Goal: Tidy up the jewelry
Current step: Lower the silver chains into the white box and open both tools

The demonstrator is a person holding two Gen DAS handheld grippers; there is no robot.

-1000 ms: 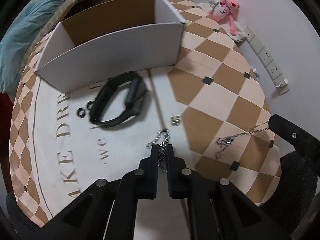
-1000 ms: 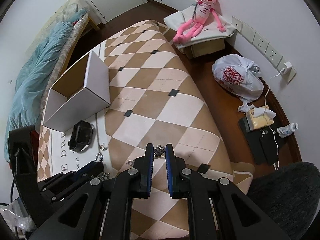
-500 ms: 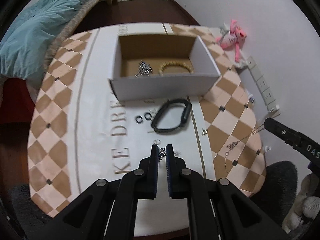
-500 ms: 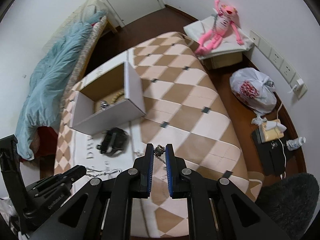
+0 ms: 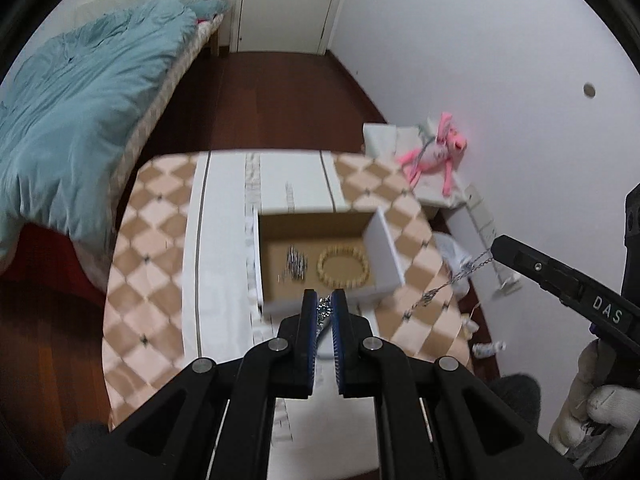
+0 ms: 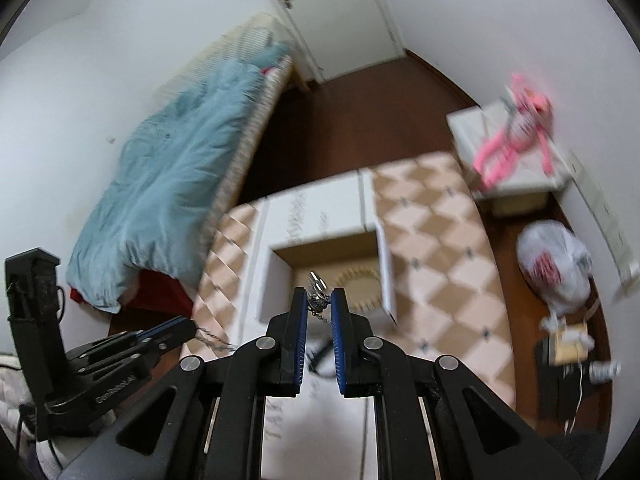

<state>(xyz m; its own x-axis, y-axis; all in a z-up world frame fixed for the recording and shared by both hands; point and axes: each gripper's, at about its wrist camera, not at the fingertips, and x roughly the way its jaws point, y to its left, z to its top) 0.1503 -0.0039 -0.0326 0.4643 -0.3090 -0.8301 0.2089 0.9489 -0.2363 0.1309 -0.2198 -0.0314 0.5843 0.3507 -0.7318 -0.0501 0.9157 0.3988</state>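
Above the open cardboard box (image 5: 320, 264), my left gripper (image 5: 324, 312) and right gripper (image 6: 319, 304), marked "DAS", each pinch an end of the silver chain (image 5: 460, 278); a bead bracelet (image 5: 343, 267) lies inside the box.

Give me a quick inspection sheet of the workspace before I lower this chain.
Surface: table under a checkered cloth with a white printed centre strip.
Job's things: open cardboard box holding a beaded bracelet and a small metal jewelry pile; a silver chain hangs between both grippers above the table.
Clutter: nothing seen on the visible cloth; black loop under the right gripper too blurred to name.
Grippers: left gripper and right gripper each pinch a chain end.
Cables: white cord near the wall sockets.
Surroundings: bed with blue duvet, pink plush toy, white plastic bag, door.
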